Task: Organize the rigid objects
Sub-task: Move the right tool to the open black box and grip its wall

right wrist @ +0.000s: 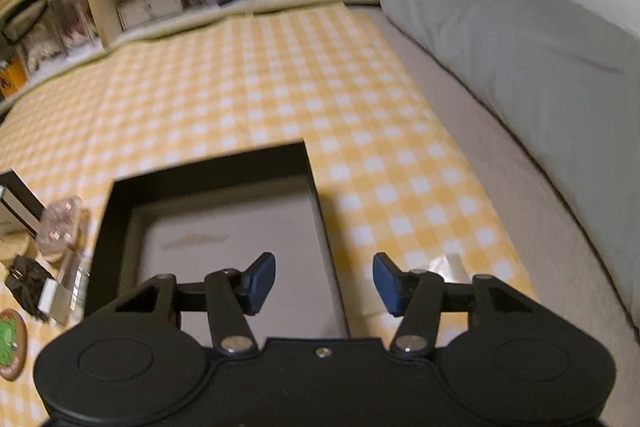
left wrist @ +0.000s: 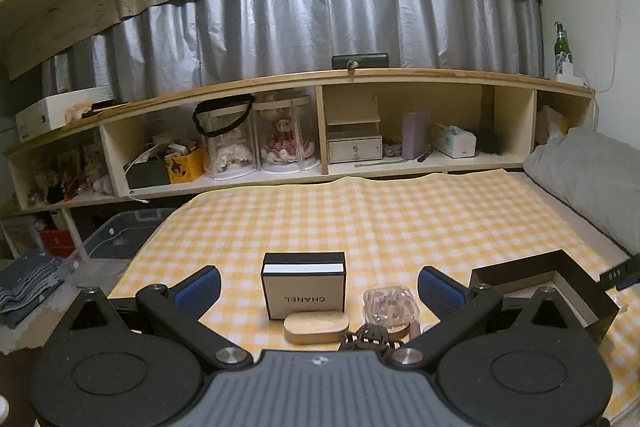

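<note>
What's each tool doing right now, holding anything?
Left tool: open, holding nothing.
Right tool: open, holding nothing, above the black box.

Chanel box [left wrist: 303, 285] left | open tray [left wrist: 560, 291] right | wooden case [left wrist: 316, 327] before box

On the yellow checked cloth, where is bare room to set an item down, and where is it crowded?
Free: the wide stretch of yellow checked cloth between the wooden cubby shelf and the white Chanel box, and the strip between the open black tray box and grey pillow. Crowded: around the oval wooden case and clear plastic container.
</note>
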Motion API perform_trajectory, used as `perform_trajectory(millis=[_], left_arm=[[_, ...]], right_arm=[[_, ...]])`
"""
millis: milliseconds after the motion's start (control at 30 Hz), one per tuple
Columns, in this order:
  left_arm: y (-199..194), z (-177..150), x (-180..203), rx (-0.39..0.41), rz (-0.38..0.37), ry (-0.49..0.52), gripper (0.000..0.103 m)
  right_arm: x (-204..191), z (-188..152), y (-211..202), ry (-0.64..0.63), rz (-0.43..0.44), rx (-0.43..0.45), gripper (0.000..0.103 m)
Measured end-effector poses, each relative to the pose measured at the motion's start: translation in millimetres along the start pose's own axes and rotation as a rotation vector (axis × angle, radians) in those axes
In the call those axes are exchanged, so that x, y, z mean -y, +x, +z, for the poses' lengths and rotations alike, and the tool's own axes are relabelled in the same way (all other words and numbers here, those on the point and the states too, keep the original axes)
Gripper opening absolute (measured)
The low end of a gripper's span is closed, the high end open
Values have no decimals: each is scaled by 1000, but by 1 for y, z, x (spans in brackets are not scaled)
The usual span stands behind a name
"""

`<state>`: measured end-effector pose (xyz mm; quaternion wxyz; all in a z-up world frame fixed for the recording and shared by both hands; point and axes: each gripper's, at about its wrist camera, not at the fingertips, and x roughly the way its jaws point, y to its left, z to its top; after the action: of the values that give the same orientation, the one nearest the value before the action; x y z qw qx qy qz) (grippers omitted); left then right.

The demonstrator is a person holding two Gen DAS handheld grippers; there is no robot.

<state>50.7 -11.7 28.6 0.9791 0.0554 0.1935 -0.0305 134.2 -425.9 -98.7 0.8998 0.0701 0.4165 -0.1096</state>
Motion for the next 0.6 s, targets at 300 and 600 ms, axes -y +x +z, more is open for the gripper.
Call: perform_trajectory(millis=[300,600], left_arm=[[64,15,-2,-109,-72,43,103],[155,23,-28,-185,-6,3,103]], right_arm=[[-3,-6,18,-53,-13,-119,11],[-5,-4,17,-76,-32,-129,5]])
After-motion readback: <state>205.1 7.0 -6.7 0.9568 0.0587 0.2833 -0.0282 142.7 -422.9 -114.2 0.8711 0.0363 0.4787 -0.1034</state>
